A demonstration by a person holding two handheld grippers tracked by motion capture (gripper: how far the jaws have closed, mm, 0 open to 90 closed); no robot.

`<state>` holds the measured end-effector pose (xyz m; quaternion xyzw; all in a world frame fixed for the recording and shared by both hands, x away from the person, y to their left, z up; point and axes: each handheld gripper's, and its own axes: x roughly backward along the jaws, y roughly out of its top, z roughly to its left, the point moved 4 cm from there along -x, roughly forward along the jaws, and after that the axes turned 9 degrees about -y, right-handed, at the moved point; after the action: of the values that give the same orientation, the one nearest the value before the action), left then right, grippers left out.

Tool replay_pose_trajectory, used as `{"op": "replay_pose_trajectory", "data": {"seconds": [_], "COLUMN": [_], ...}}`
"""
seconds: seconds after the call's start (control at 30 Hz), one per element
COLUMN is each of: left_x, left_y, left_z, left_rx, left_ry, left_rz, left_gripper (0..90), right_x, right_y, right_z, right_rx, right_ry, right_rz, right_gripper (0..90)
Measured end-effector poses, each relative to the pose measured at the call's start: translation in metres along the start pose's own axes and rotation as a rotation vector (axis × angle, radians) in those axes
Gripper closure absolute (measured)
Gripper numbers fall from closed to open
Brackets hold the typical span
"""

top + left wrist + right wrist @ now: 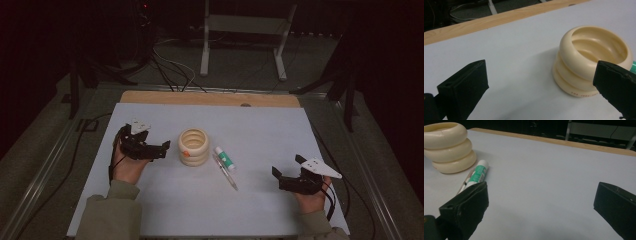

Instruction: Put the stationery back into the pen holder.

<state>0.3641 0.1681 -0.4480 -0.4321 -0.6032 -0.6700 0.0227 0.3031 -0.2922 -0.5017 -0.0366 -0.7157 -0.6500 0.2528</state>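
Centre of the high view: a cream plastic holder shaped like three stacked rings [194, 146] stands upright on the counter, mouth up and hollow, so it reads as ready to take something dropped in from above. Just right of it lie a white glue stick with a green label [224, 158] and a thin clear pen [226, 173], side by side and flat, angled toward the lower right, within easy reach of either hand.

The left gripper [162, 148] hangs just left of the holder, its fingers spread wide and holding nothing; in the left gripper view the holder [591, 61] sits near the right-hand finger, which suggests it is being lined up to steady the holder. The right gripper [277, 176] waits at lower right, well apart from the pen, fingers open and empty too, aimed back toward the glue stick [478, 175].

The counter [270, 135] is a pale grey-white sheet with a wooden strip along its far edge. Beyond it the room is dark, with cables across the floor and a white metal frame at the top.
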Motion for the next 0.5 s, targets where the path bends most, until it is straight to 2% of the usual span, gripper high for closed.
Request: {"op": "replay_pose_trajectory", "data": {"seconds": [0.13, 0.2, 0.5], "left_x": [0.002, 0.002, 0.004], "left_y": [-0.004, -0.008, -0.021], "left_z": [0.002, 0.005, 0.014], "left_rx": [0.002, 0.009, 0.007], "left_ry": [0.0, -0.009, 0.001], "left_rz": [0.011, 0.028, 0.09], "left_gripper": [0.4, 0.4, 0.4], "right_x": [0.0, 0.0, 0.001], "right_y": [0.0, 0.0, 0.0], "right_z": [0.0, 0.0, -0.001], "right_rx": [-0.002, -0.008, -0.013], "right_ry": [0.001, 0.002, 0.004], "right_rz": [0.0, -0.002, -0.002], "right_gripper": [0.2, 0.2, 0.1]}}
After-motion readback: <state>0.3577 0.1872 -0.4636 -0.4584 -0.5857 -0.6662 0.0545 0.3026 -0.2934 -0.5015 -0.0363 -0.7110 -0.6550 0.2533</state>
